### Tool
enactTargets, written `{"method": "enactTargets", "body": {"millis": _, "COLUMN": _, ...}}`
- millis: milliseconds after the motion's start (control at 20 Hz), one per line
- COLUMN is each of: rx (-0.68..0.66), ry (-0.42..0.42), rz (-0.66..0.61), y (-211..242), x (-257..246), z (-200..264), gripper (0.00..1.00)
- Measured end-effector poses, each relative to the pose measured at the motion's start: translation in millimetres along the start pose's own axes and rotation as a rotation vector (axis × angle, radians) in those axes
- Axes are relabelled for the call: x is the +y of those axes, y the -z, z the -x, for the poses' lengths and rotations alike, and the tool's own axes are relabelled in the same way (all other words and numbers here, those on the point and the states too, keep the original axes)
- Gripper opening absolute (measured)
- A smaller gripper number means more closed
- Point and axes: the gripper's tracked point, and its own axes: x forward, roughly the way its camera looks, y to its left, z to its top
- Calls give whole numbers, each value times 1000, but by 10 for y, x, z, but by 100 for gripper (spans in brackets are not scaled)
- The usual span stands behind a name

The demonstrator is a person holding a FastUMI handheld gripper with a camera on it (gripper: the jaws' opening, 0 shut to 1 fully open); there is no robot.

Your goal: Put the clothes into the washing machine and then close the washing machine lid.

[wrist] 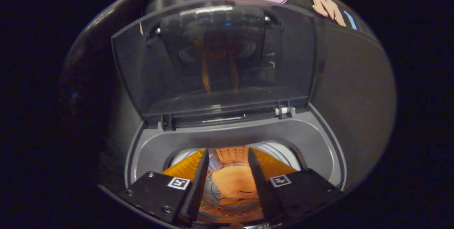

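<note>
Gripper view, claw [227,165] parted, empty, over washing machine [319,140] drum

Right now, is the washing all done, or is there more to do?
Partly done. An orange cloth already lies down in the drum of the washing machine. The gripper hangs over the opening with its jaws apart and nothing pressed between them, so it looks like the cloth has been let go. Left to do: the lid stands up open behind the drum and must be shut.
</note>
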Motion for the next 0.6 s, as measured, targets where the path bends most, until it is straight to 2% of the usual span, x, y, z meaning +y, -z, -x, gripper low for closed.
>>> {"method": "enactTargets", "body": {"millis": 100, "rx": -73, "ry": -19, "rz": -15, "y": -243, "x": 44, "z": 189, "gripper": 84}}
{"method": "enactTargets", "body": {"millis": 150, "rx": -95, "ry": -47, "rz": -32, "y": -349, "x": 102, "z": 299, "gripper": 87}}
{"method": "enactTargets", "body": {"millis": 200, "rx": -124, "ry": -60, "rz": -39, "y": -467, "x": 131, "z": 398, "gripper": 87}}
{"method": "enactTargets", "body": {"millis": 400, "rx": -238, "ry": -136, "rz": -37, "y": -927, "x": 259, "z": 746, "gripper": 99}}
{"method": "enactTargets", "body": {"millis": 600, "rx": -316, "ry": -86, "rz": 51, "y": -1411, "x": 178, "z": 979, "gripper": 98}}
